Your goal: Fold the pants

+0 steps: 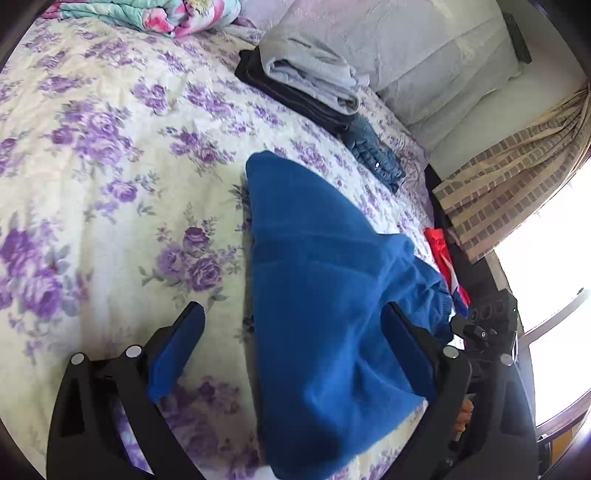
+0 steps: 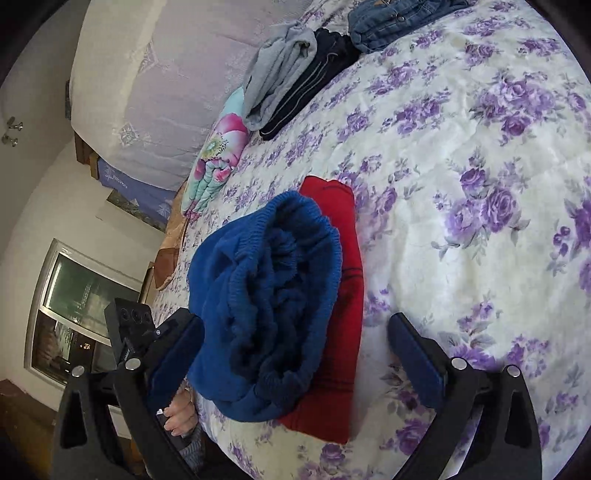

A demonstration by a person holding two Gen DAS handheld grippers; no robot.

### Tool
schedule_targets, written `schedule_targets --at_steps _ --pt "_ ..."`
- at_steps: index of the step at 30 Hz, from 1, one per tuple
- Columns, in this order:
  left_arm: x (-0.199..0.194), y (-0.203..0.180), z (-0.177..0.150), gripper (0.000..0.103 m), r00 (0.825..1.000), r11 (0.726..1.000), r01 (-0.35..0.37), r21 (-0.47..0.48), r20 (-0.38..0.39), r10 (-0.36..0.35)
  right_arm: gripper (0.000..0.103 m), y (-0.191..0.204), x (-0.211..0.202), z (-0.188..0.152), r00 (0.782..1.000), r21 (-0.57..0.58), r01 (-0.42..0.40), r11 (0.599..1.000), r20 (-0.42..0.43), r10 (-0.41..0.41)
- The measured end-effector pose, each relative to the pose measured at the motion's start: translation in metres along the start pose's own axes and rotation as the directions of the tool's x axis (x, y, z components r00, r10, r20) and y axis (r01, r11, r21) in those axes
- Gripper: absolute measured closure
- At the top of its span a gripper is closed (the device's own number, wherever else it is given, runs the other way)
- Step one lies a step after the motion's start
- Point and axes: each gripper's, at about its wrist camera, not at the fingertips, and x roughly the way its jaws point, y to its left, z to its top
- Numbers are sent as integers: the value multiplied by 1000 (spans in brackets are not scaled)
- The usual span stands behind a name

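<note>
Blue fleece pants point(image 1: 317, 295) lie folded on the floral bedspread point(image 1: 110, 166), between my left gripper's fingers. The left gripper point(image 1: 295, 317) is open and empty, its jaws wide either side of the pants. In the right wrist view the blue pants point(image 2: 269, 306) show their ribbed waistband opening and rest on a folded red garment point(image 2: 343, 314). The right gripper point(image 2: 295, 332) is open and empty, straddling both garments just above them. The red garment's edge shows in the left wrist view point(image 1: 439, 247).
A stack of folded grey and black garments point(image 1: 314, 81) and folded jeans point(image 1: 373, 155) lie farther up the bed. A rolled floral quilt point(image 1: 155, 14) and pillows point(image 1: 406, 48) sit at the head. A curtain point(image 1: 509, 177) and window flank the bed's edge.
</note>
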Motion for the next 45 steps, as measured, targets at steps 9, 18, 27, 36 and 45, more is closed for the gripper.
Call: schedule_targets --at_steps 9,18,27,36,45 --pt "24 -20 -4 9 998 994 45 102 -41 -41 3 7 15 12 995 21 -96 995 -26 97" --pt "23 -11 -6 8 994 988 101 115 -41 -97 4 24 29 4 997 -246 -22 969 -77 4" --pt "23 -15 -9 5 996 985 90 146 -27 -87 4 20 26 6 998 -221 -57 974 -49 47" --pt "16 3 -9 53 978 978 208 28 -7 -208 53 -10 10 1 992 -111 -124 986 -15 123" --pt "5 -6 -9 67 984 983 171 61 31 -173 59 18 1 -12 997 -234 -25 972 61 40"
